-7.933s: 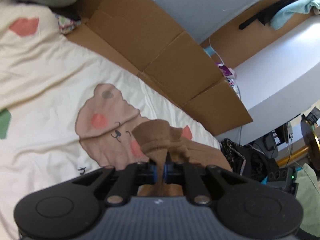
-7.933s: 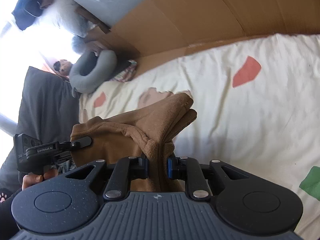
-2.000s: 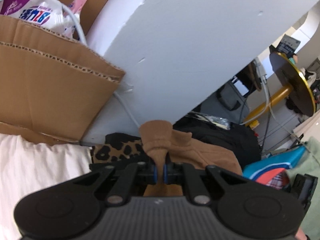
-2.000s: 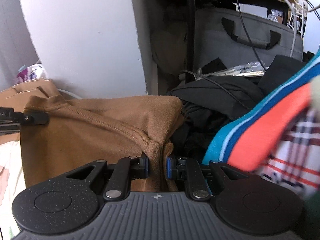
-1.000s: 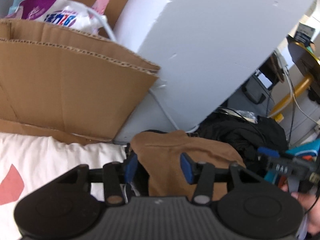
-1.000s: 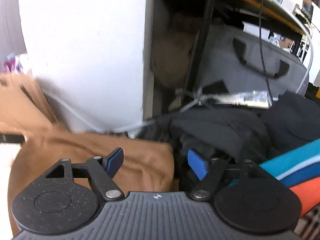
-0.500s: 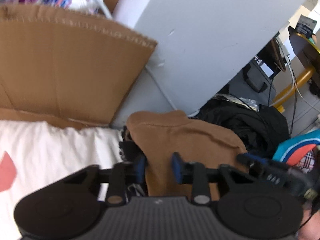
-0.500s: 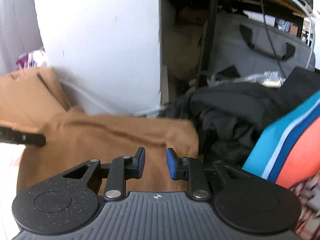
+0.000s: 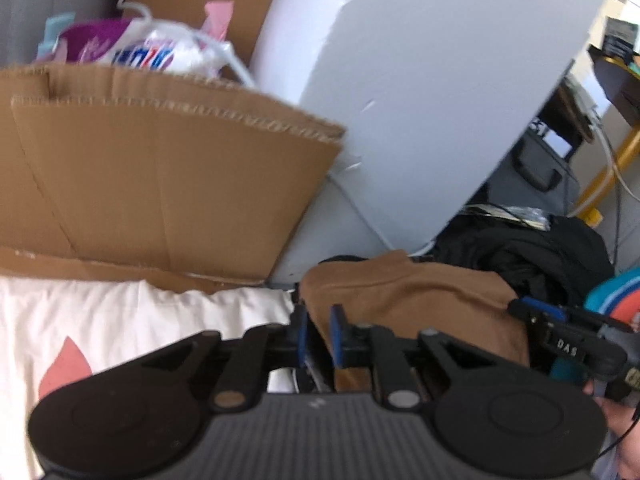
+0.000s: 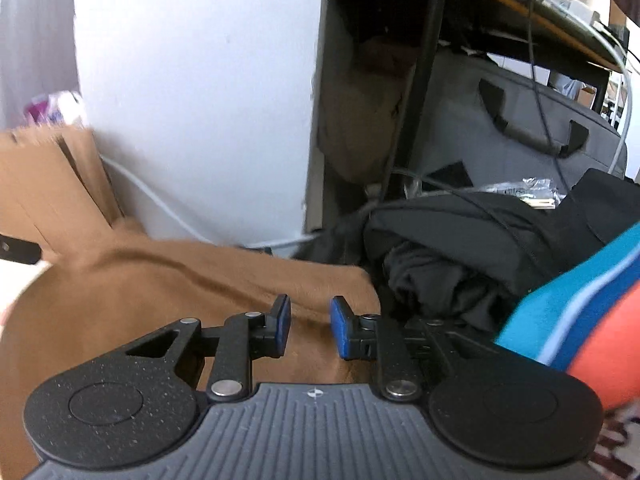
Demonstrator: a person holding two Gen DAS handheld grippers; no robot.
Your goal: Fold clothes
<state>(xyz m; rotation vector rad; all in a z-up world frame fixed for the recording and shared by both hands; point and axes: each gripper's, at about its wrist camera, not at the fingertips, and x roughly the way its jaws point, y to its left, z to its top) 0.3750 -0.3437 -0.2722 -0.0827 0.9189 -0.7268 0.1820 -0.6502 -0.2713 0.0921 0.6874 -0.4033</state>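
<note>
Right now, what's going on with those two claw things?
Left gripper open. Right gripper open. Brown garment folded, lying released. Black clothes beside it.

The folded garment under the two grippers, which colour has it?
The folded garment is plain brown, clearest in the right wrist view.

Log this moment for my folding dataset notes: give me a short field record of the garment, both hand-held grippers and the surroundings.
garment: brown garment, folded, lying at the end of the bed beside a pile of dark clothes
left hand-held gripper: fingers apart with a narrow gap, at the garment's near edge, not clamped
right hand-held gripper: open, over the garment, holding nothing
bedding: cream sheet with a red patch
behind: cardboard sheet, white panel
right side: blue and orange striped fabric
</note>
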